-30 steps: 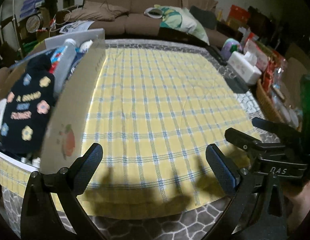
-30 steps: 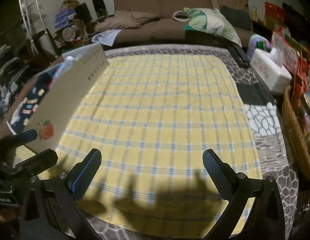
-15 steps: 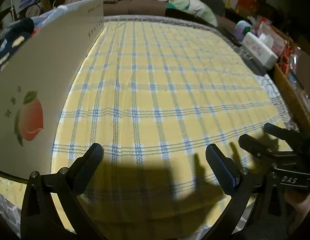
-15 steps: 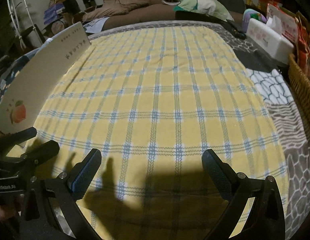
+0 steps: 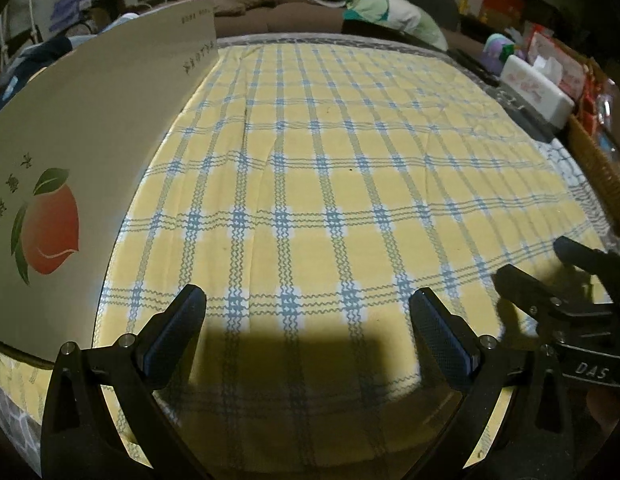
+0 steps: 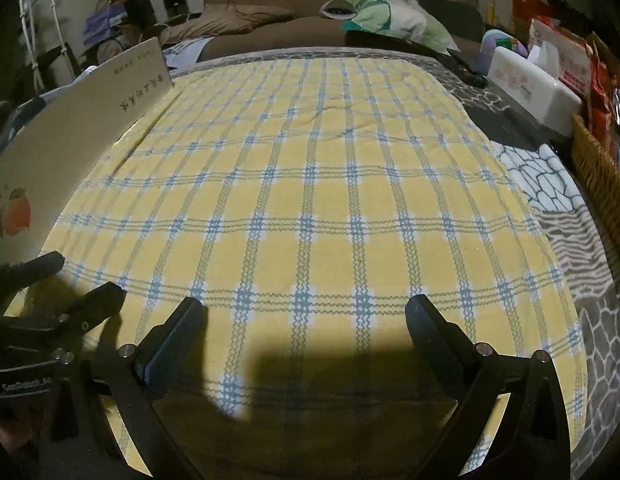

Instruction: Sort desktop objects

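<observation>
A beige cardboard box (image 5: 90, 152) with a peach print stands along the left side of the yellow plaid cloth (image 5: 329, 184); its wall hides what is inside, only dark fabric shows over its far rim. The box also shows in the right wrist view (image 6: 70, 148). My left gripper (image 5: 308, 332) is open and empty, low over the cloth's near edge. My right gripper (image 6: 304, 332) is open and empty, low over the near edge beside it. Each gripper shows at the edge of the other's view: the right one (image 5: 549, 272), the left one (image 6: 66, 288).
A white tissue box (image 6: 529, 88) and a wicker basket (image 6: 601, 184) stand at the right edge. Red packets (image 5: 557, 56) lie behind them. A brown sofa (image 6: 294, 20) with pillows runs along the back. A grey patterned cover (image 6: 581, 240) lies under the cloth.
Both grippers have dropped lower toward the cloth's near edge. The box's contents, seen a second ago, are now hidden behind its wall. Both stay open.
</observation>
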A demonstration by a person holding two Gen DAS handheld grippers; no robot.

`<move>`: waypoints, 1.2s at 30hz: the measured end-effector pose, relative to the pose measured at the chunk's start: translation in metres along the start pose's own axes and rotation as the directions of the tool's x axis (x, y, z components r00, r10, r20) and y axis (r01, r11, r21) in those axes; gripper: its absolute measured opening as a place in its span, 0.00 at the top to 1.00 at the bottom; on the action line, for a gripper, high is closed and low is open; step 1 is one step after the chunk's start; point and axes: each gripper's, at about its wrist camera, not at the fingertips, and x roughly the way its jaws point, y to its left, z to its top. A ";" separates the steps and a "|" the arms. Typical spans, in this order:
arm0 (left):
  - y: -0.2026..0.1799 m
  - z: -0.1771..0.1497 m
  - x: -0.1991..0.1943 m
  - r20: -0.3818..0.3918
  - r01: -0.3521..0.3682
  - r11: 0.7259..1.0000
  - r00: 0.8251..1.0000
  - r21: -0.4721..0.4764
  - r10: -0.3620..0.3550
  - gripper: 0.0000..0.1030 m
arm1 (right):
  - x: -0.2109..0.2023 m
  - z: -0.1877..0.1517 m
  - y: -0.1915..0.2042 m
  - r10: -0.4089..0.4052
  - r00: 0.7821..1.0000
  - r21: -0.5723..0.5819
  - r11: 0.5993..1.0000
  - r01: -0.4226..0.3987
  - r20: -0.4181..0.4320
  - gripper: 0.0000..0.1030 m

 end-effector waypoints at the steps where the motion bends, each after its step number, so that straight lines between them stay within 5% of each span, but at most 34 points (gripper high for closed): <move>1: -0.001 0.000 0.001 -0.001 -0.013 1.000 1.000 0.001 0.013 0.00 | 0.000 0.000 0.001 -0.004 1.000 -0.002 1.000 0.004 -0.001 0.00; 36: -0.001 0.000 0.002 -0.003 -0.029 1.000 1.000 -0.002 0.029 0.00 | 0.002 0.000 0.002 -0.017 1.000 -0.010 1.000 0.017 -0.006 0.00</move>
